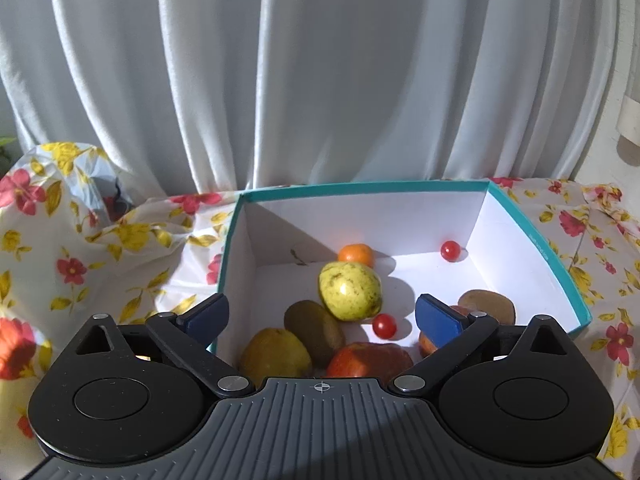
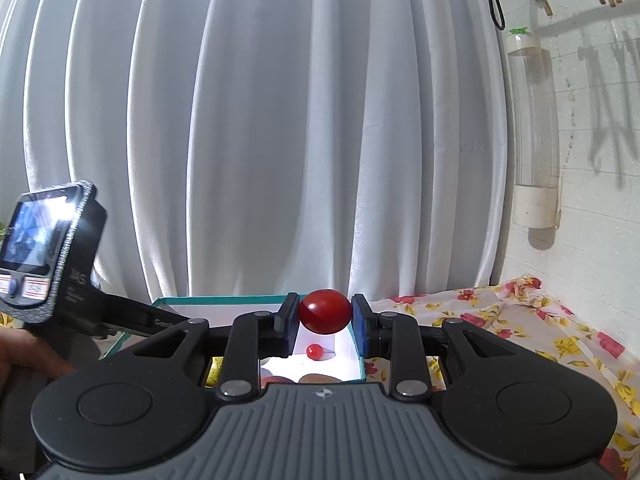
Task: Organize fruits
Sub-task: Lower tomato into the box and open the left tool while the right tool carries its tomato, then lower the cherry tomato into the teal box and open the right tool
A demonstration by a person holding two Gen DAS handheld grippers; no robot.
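A teal-rimmed white box (image 1: pixel 532 240) holds several fruits: a yellow-green pear (image 1: pixel 350 290), an orange (image 1: pixel 355 255), two kiwis (image 1: pixel 314 326) (image 1: pixel 488 305), a red apple (image 1: pixel 370 360), a yellow fruit (image 1: pixel 276 354) and two cherry tomatoes (image 1: pixel 385 325) (image 1: pixel 450 250). My left gripper (image 1: pixel 320 316) is open and empty above the box's near side. My right gripper (image 2: pixel 325 312) is shut on a cherry tomato (image 2: pixel 325 311), held above the box (image 2: pixel 200 301). Another cherry tomato (image 2: pixel 315 351) lies in the box below.
A floral cloth (image 1: pixel 80 264) covers the table (image 2: pixel 520 320) around the box. A white curtain (image 1: pixel 320 72) hangs behind. The left handheld unit with its screen (image 2: pixel 36 236) shows at the left of the right wrist view. A clear tube (image 2: pixel 534 128) hangs on the wall.
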